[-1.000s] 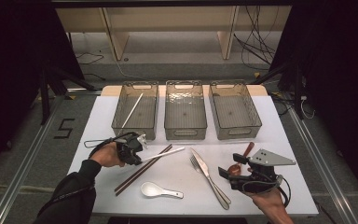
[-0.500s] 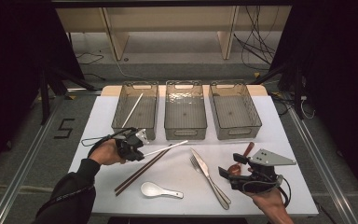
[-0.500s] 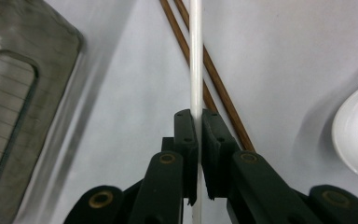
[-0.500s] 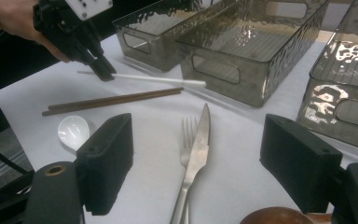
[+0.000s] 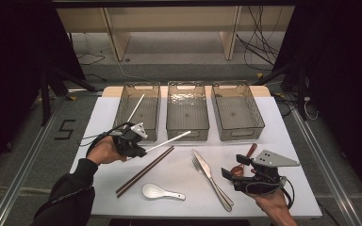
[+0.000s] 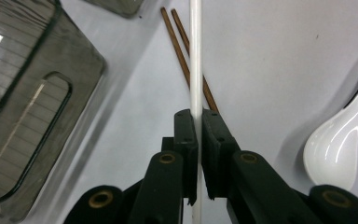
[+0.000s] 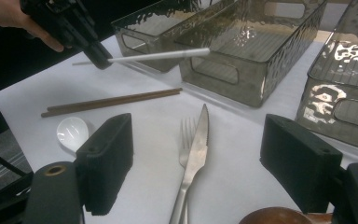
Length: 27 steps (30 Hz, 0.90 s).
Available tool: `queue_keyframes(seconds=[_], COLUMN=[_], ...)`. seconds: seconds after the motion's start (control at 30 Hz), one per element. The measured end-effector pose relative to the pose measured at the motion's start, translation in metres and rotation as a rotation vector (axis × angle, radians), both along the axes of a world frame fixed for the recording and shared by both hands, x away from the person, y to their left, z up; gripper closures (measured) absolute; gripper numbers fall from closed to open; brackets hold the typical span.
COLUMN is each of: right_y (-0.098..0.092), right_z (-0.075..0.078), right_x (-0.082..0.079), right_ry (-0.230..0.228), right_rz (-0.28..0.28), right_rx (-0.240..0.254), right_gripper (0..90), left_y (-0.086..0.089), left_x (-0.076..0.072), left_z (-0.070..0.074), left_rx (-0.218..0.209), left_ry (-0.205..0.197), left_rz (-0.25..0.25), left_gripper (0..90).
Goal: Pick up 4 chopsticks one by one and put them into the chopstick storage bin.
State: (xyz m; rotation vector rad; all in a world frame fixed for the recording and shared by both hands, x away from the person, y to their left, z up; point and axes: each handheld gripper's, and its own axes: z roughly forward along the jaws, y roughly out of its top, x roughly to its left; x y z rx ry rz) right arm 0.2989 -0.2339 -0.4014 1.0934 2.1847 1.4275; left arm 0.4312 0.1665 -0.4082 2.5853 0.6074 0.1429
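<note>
My left gripper (image 5: 131, 141) is shut on one end of a white chopstick (image 5: 169, 140), which hangs above the table and points toward the middle bin (image 5: 187, 109). In the left gripper view the chopstick (image 6: 196, 70) runs straight out between the closed jaws. A second white chopstick (image 5: 135, 107) leans in the left bin (image 5: 122, 113). A brown chopstick pair (image 5: 146, 170) lies on the white mat below. My right gripper (image 5: 233, 169) rests open at the front right, beside a brown wooden spoon (image 5: 245, 157); in its own view the knife (image 7: 196, 149) lies ahead between the wide jaws.
A white ceramic spoon (image 5: 160, 192) lies near the front edge. The knife (image 5: 215, 181) and a fork (image 5: 199, 165) lie side by side at centre front. The right bin (image 5: 238, 110) stands at the back, with shelf legs and cables beyond.
My left gripper has risen with the white chopstick, lifting it off the mat, its far end now up near the middle bin's front wall. The right gripper has stayed still.
</note>
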Motion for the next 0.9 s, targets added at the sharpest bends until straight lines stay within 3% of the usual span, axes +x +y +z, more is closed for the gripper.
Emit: queue_keyframes(seconds=[0.27,0.4,0.6,0.9], right_y=[0.0,-0.001,0.0,-0.002], right_z=[0.0,0.0,0.0,-0.001], right_x=[0.0,0.0,0.0,0.001], right_ry=[-0.001,-0.001,-0.001,0.003], right_rz=[-0.002,-0.003,-0.004,-0.012], right_rx=[0.0,0.0,-0.001,0.004], right_gripper=[26.3,26.3,26.3,26.3], left_y=[0.01,0.017,0.026,0.043], left_x=[0.005,0.009,0.013,0.029], left_z=[0.009,0.012,0.021,0.033], left_rx=[-0.072,-0.081,-0.127,-0.172], left_ry=[-0.011,-0.034,-0.058,-0.089], left_rz=[0.083,0.138,0.207,0.305], left_gripper=[85.0,85.0,85.0,85.0])
